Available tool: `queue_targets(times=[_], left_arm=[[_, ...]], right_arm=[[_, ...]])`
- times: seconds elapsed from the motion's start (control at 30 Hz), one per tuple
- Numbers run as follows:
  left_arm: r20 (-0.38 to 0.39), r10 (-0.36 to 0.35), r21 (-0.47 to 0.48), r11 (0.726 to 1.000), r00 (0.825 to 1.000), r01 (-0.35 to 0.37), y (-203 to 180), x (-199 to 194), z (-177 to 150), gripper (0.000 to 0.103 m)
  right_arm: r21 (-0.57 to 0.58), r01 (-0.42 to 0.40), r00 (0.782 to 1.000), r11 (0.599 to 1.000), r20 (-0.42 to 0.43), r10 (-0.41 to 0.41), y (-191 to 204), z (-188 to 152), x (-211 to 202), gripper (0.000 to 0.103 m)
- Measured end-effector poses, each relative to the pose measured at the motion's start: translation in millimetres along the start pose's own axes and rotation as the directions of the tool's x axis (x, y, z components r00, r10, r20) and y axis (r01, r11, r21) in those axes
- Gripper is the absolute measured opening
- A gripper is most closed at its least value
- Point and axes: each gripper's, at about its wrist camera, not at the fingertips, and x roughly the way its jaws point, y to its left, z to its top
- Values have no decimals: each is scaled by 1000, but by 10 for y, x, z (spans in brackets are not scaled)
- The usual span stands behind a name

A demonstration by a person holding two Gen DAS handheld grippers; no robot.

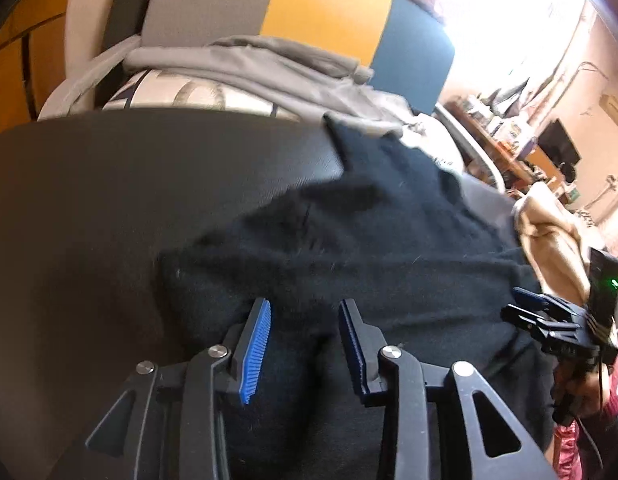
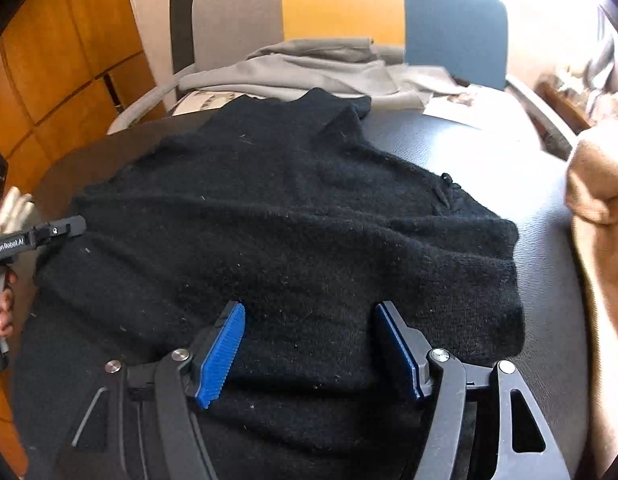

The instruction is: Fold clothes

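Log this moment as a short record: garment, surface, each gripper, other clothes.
garment: black sweater, spread flat, not yet folded
surface: dark table
left gripper: open, over the sweater's near part
right gripper: open, over the sweater's near edge
other clothes: grey garment behind; tan garment at right

A: What do the tools look like?

B: The left gripper and the right gripper have black linkage arms, round silver screws at the pivots, and ribbed blue pads.

A: Any markings?

B: White lettering on the left one's side, a green light on the right one's body; bare fingers around the handle.
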Motion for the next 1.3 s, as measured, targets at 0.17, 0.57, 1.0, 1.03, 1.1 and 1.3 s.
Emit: queue_targets(times=[0.17,0.57,1.0,1.03,1.1,1.3], left_arm=[[32,-162,-63,984,986,164,74,86,553,41],[-116,-186,-14,983,976,185,-100,1026,1291,47],[-182,-143,108,981,973,164,-385,1653,1685,48],[-185,-144,102,981,972,164,-389,1681,1712,48],[-192,-145,94,982,971,165,-400,1728,1761,47],[-168,-110,13,993,980,114,-236,1752,1811,4]], right_arm=[[160,-244,969,956,68,236,-435,439,-53,70],[357,-361,930,862,65,362,-1090,1410,876,63],[365,-400,905,841,15,424,-1220,1957,1436,32],[367,-390,908,845,1,418,-1229,1980,1473,23],[374,-391,905,841,-12,426,-1272,2003,1531,16],[338,-365,916,868,-36,399,-1261,2022,1530,5]])
